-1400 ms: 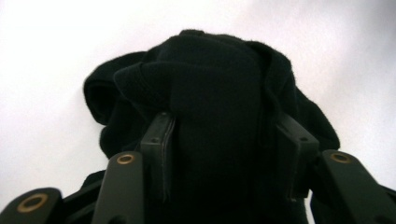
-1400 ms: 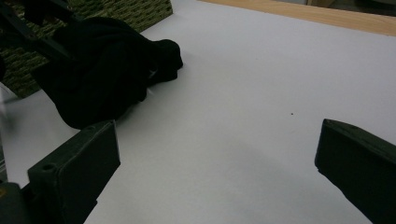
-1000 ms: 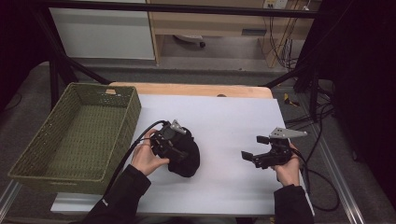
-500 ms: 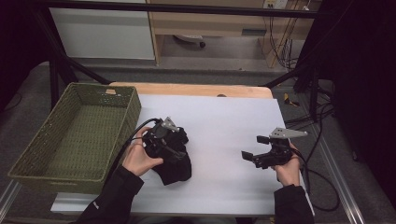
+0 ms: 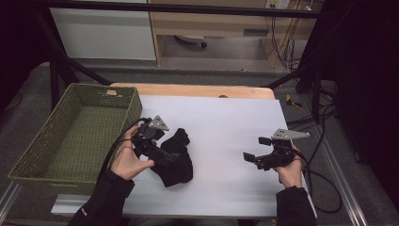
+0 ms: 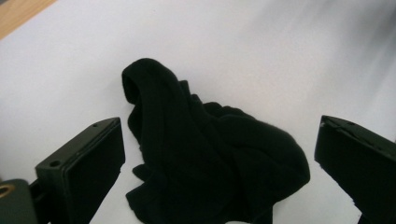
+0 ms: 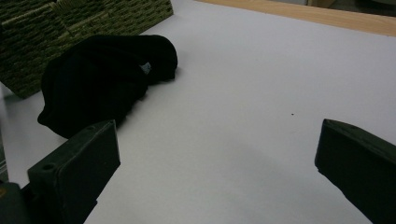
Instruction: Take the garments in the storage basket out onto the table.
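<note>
- A basket (image 5: 75, 136) sat at the left end of the bench (image 5: 226, 122), partly overhanging its left edge.
- A bundle of cloth (image 5: 176, 157) lay on the bench just right of the basket, toward the near side.
- The left gripper (image 5: 157, 148) hung at the cloth's left edge, between cloth and basket.
- The right gripper (image 5: 256, 153) hovered over the bench's right part, well apart from the cloth.

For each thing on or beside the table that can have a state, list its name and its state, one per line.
Cloth: crumpled, lying on the table, ungripped.
Basket: upright, empty.
Left gripper: open, jaws either side of the cloth.
Right gripper: open, holding nothing, apart from the cloth.
</note>
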